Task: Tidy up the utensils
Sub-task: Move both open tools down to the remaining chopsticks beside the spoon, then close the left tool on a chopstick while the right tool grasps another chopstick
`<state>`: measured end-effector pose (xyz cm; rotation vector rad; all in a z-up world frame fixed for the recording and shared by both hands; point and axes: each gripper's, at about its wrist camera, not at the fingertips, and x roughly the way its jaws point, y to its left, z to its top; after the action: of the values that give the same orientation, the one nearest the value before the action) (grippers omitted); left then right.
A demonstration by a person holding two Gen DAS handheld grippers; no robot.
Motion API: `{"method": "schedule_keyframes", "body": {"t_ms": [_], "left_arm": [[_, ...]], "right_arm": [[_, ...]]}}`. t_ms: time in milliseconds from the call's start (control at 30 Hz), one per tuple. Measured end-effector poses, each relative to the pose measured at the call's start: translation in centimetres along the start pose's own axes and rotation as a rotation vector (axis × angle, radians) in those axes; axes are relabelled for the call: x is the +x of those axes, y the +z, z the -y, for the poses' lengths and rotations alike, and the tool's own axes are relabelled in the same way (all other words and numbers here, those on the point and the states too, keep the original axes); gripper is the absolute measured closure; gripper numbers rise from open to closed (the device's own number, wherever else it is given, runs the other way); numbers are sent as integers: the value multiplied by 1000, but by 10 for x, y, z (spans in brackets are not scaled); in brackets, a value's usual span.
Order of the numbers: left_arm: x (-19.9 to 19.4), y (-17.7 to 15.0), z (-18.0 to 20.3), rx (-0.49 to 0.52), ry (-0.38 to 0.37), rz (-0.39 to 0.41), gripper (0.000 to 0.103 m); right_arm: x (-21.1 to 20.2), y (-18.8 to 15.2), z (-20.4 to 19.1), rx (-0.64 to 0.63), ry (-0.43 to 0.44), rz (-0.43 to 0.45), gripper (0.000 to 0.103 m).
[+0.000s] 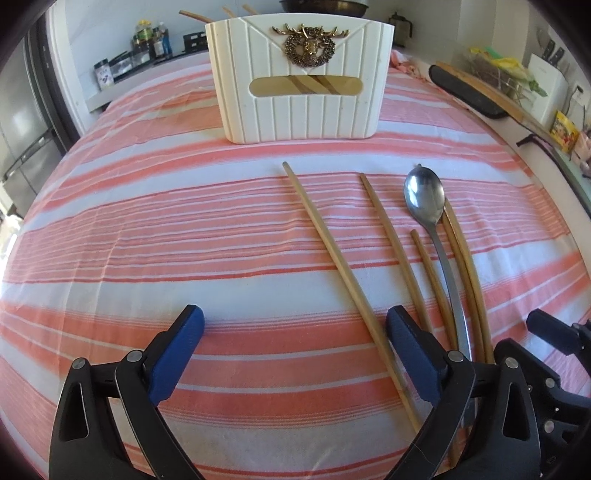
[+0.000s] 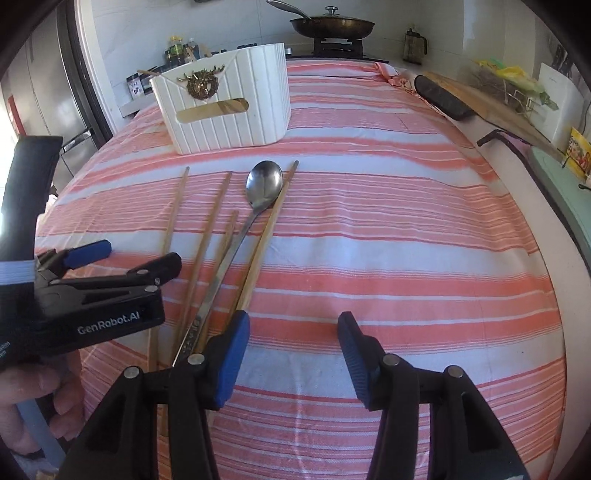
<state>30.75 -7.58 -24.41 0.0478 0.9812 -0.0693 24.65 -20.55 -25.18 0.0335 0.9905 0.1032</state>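
A white ribbed utensil holder (image 1: pixel 295 81) with a gold deer emblem stands at the far middle of the striped cloth; chopsticks stick out of it. It also shows in the right wrist view (image 2: pixel 229 107). A steel spoon (image 1: pixel 424 199) and several wooden chopsticks (image 1: pixel 332 251) lie loose on the cloth, also seen in the right wrist view as spoon (image 2: pixel 264 184) and chopsticks (image 2: pixel 210 229). My left gripper (image 1: pixel 295 328) is open and empty, just left of the utensils' near ends. My right gripper (image 2: pixel 293 332) is open and empty, just right of them.
The pink and white striped cloth (image 1: pixel 147 229) covers the table. A black case (image 2: pixel 443 98) and a wooden board (image 2: pixel 495 107) lie at the right edge. A pan (image 2: pixel 332 24) sits on a stove behind. Bottles (image 1: pixel 151 40) stand at the back left.
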Motion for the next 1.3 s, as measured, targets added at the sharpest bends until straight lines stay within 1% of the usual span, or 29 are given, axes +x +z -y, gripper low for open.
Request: {"method": "schedule_keyframes", "body": {"t_ms": [67, 133, 167, 233, 400, 467, 567, 600, 633, 667, 700, 733, 767, 833, 900, 933, 1000, 1167, 1300], "left_arm": [[0, 0, -1, 3, 0, 0, 4], [0, 0, -2, -1, 2, 1, 2], [1, 0, -2, -3, 4, 2, 2], [1, 0, 0, 0, 11, 3, 1], [0, 0, -1, 5, 6, 0, 1], [0, -1, -1, 8, 8, 0, 1], [-1, -1, -1, 12, 9, 1, 2], [-1, -1, 0, 17, 4, 2, 4], [-3, -2, 0, 22, -9, 6, 12], [-5, -2, 2, 31, -17, 15, 17], [-8, -3, 4, 45, -20, 21, 28], [-10, -3, 5, 57, -28, 26, 42], [-12, -4, 7, 70, -31, 29, 50], [-15, -4, 10, 90, -28, 33, 79], [-18, -5, 8, 93, -14, 35, 94], [-18, -6, 4, 86, -10, 34, 97], [-19, -8, -7, 62, -2, 28, 98], [-25, -17, -50, -18, 34, 8, 98], [-31, -26, -84, -71, 64, -7, 97]], "right_arm": [[0, 0, -2, -5, -4, -9, 51], [-5, -1, -3, 1, 21, 1, 51], [-5, -1, -7, -21, 18, -8, 51], [0, -2, -13, -66, -8, -26, 51], [0, -1, -7, -38, -12, -33, 55], [0, -4, -4, -43, -24, -40, 55], [-2, -11, -5, -79, -59, -25, 55], [-3, -12, -5, -89, -66, -21, 55], [-2, -11, -7, -99, -70, -19, 56], [-2, -10, -9, -113, -65, -16, 66], [-2, -9, -11, -129, -54, -14, 79], [-2, -7, -13, -139, -49, -13, 86], [-1, -6, -14, -142, -46, -13, 95], [-1, -4, -11, -134, -35, -9, 95], [-2, -4, -6, -127, -35, -3, 96], [-2, -4, -2, -120, -44, 0, 96], [-3, -4, 13, -91, -62, 4, 96], [-12, -9, 56, -12, -130, 12, 96], [-19, -18, 81, 32, -181, 14, 96]]}}
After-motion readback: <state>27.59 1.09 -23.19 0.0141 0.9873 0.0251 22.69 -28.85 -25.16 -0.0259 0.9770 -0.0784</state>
